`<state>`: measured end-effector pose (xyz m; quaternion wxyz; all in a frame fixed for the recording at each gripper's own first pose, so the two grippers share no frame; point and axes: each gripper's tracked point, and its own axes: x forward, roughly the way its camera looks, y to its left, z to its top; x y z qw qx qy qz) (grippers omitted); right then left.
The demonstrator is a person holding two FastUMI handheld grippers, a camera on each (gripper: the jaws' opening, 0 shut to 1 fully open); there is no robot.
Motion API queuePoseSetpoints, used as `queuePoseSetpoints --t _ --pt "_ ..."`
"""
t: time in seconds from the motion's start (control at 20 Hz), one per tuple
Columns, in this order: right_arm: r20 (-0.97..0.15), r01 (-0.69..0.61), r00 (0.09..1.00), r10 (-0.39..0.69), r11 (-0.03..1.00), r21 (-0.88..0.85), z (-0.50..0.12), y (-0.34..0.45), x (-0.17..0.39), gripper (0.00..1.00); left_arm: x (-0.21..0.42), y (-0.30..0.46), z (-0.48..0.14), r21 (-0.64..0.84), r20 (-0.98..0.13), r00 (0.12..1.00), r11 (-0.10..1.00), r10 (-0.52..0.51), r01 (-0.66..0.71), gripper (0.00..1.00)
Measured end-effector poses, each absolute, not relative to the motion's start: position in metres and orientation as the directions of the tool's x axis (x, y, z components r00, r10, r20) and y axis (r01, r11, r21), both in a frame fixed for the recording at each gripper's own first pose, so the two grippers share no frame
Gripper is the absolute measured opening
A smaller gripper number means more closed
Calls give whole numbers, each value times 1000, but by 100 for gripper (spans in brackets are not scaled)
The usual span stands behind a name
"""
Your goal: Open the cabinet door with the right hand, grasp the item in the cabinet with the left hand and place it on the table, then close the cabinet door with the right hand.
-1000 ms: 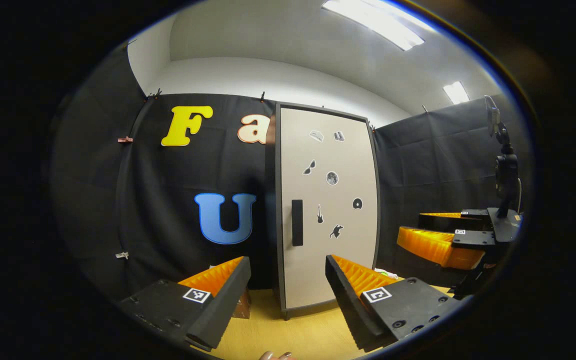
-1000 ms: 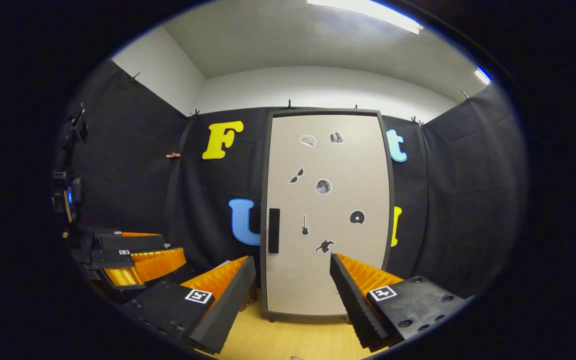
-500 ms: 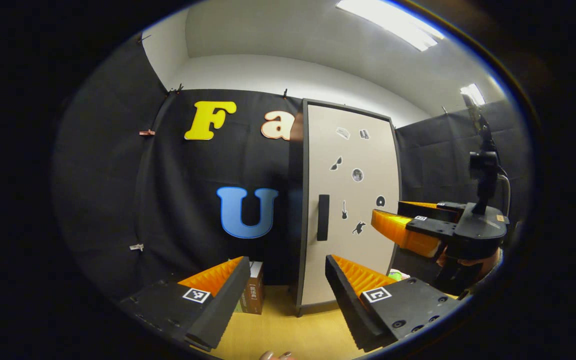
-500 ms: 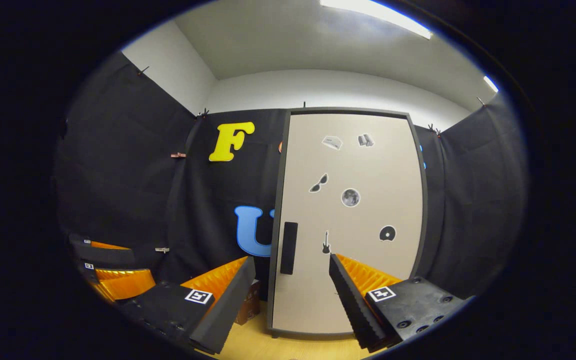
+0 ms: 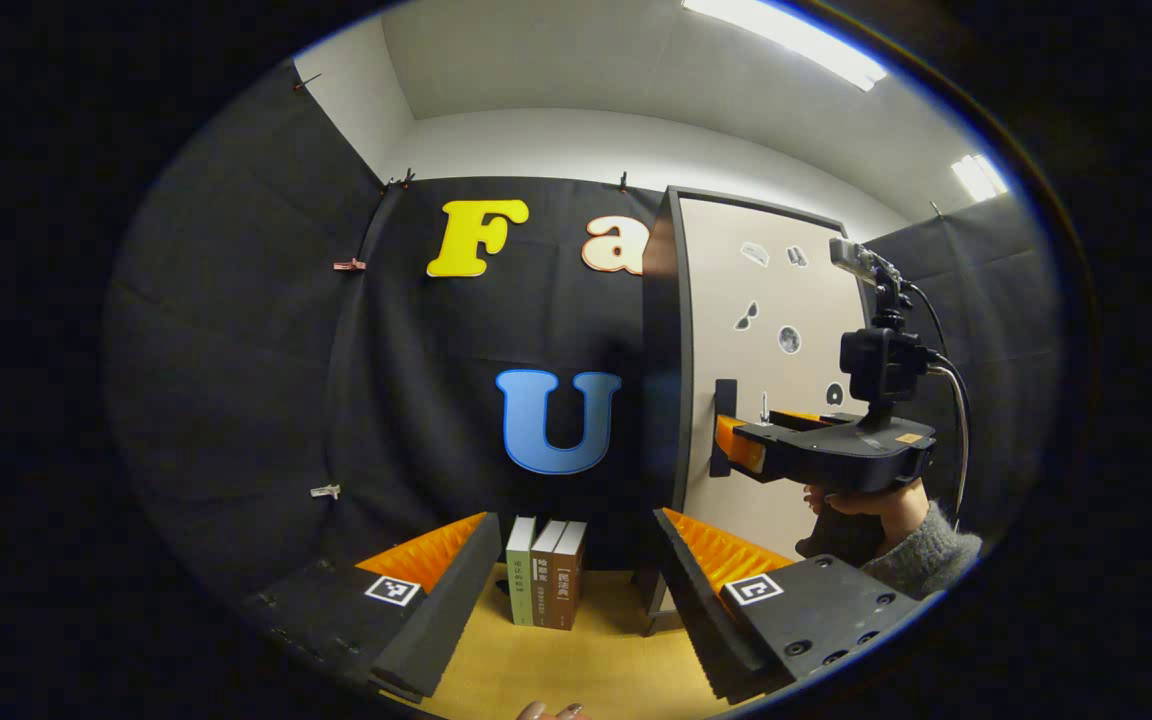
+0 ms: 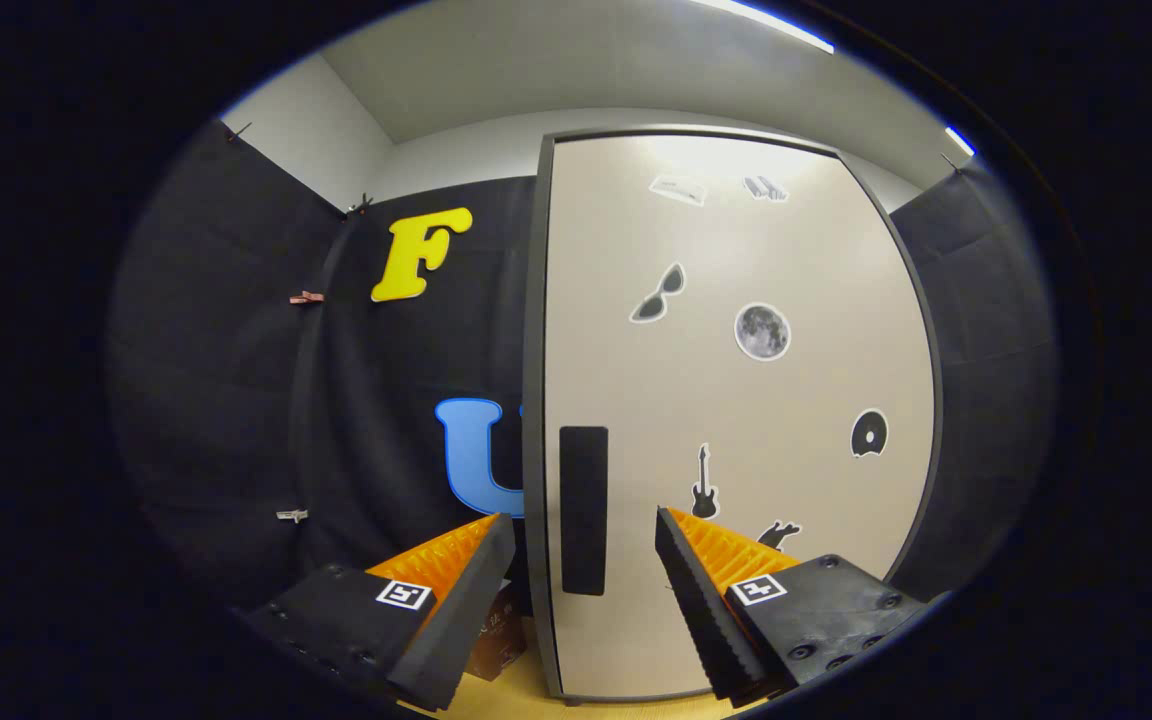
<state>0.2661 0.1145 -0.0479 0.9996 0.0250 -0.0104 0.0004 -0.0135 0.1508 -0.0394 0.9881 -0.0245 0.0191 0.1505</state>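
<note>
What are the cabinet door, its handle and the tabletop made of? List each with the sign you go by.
Cabinet door: probably laminated board, matte beige; flat, even face with a dark edge band and stickers lying smooth on it.
Handle: matte black bar, plastic or coated metal; cannot tell which.
Tabletop: wood or wood-look laminate, pale yellow with a faint grain and low sheen.

the tall beige cabinet door (image 6: 746, 420) with small stickers is shut, so whatever stands behind it is hidden. in the left gripper view the right gripper's fingers (image 5: 731, 445) overlap the door's black vertical handle (image 5: 723, 400); whether they touch it cannot be told. the hand (image 5: 861, 505) under that gripper is partly covered by its body. print on the spines of the three upright books (image 5: 544, 572) is too small to read. in the right gripper view a brown box (image 6: 498, 640) sits half hidden behind the near finger.
</note>
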Motion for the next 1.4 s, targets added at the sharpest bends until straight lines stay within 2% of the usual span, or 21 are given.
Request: queuePoseSetpoints --t 0.25,0.4,0.5,0.55,0.65,0.7,0.8,0.95,1.0,1.4 --pt "8 58 998 -59 996 73 -64 113 303 83 -25 178 -46 -44 -69 921 921 384 -388 95" --pt "10 107 994 -108 993 53 -65 109 312 64 -42 195 -47 -34 -82 893 894 443 -446 95" --pt "13 128 992 -128 991 30 -66 108 316 57 -52 202 -44 -37 -81 879 880 469 -473 95" --pt "2 101 995 -101 994 39 -71 114 323 57 -57 203 -44 -37 -79 874 875 479 -483 95" --pt "1 136 991 -136 990 19 -69 112 319 37 -65 205 -44 -32 -80 867 868 492 -495 94" --pt "1 141 990 -141 990 6 -68 114 317 36 -69 206 -43 -26 -81 865 866 495 -499 94" --pt "-9 132 991 -131 991 21 -69 113 319 23 -78 206 -40 -16 -79 864 866 497 -500 95" --pt "-35 109 993 -108 994 28 -77 114 320 23 -88 205 -34 -21 -62 872 873 486 -487 94" --pt "-38 106 994 -106 994 7 -68 113 312 8 -89 206 -33 -25 -57 876 877 479 -480 95" --pt "-64 38 997 -37 999 19 -56 110 237 8 -109 180 -24 -28 -43 927 927 374 -375 94"
